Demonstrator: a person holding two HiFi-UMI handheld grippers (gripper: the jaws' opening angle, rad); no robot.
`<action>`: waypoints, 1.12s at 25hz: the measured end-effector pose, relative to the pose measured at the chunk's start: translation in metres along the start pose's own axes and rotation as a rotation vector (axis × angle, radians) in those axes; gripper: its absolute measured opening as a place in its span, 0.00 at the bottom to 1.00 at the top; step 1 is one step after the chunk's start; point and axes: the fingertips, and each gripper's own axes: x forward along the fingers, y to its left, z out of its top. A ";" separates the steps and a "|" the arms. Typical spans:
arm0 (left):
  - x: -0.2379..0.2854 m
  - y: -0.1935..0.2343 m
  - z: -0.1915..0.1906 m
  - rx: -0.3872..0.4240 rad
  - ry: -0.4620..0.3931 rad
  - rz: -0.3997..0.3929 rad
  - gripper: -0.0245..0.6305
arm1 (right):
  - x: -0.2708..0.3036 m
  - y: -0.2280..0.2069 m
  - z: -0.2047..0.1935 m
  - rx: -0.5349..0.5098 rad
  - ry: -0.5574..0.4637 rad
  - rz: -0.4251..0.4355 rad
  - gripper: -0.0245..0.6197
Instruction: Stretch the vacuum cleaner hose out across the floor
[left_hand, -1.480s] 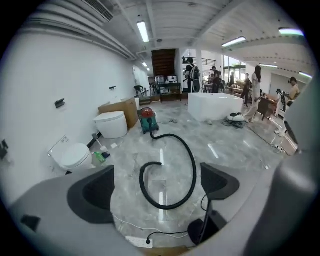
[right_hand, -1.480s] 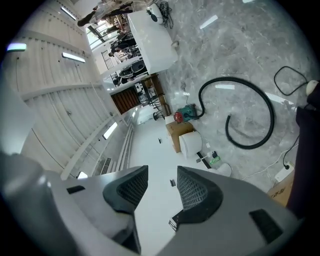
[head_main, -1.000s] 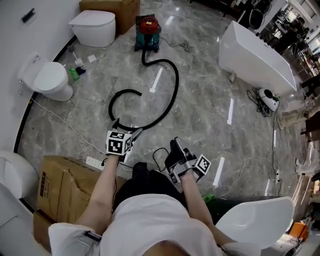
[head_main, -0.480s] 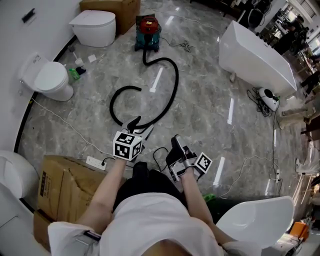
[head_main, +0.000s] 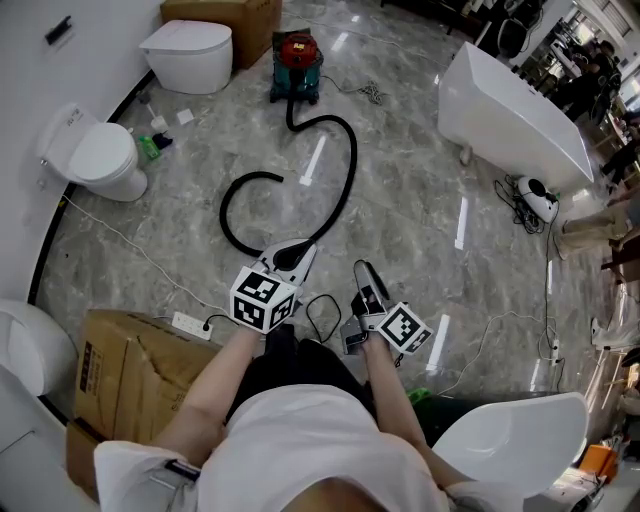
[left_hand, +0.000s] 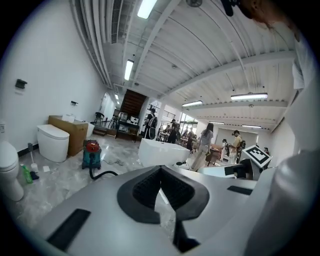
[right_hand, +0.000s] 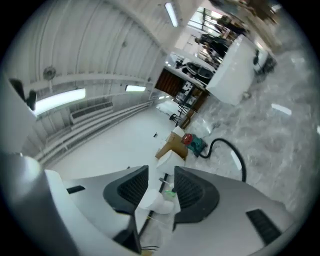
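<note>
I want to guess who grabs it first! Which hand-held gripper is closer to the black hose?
Left. In the head view, the left hand-held gripper is right by the near bend of the hose. The right hand-held gripper is farther off, to that bend's right.

Hose (head_main: 353, 165) lies before the vacuum cleaner (head_main: 296, 62), between toilet (head_main: 100, 160) at left and bathtub (head_main: 510, 110) at right.

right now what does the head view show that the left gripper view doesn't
Head view only: the hose's whole curl on the floor, with its free end, and the box by the person. Left gripper view only: the ceiling lights, and the left tool up close, its jaws shut with nothing between. Both: the vacuum, the tub and a toilet.
</note>
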 end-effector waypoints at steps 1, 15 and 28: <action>0.001 -0.004 0.001 0.006 -0.002 -0.004 0.05 | 0.000 0.004 0.002 -0.110 0.007 -0.021 0.30; 0.000 -0.020 -0.017 0.009 0.031 -0.029 0.05 | 0.001 0.048 -0.020 -0.834 0.103 -0.063 0.06; 0.000 -0.015 -0.022 0.013 0.052 -0.025 0.05 | 0.006 0.047 -0.025 -0.876 0.130 -0.086 0.06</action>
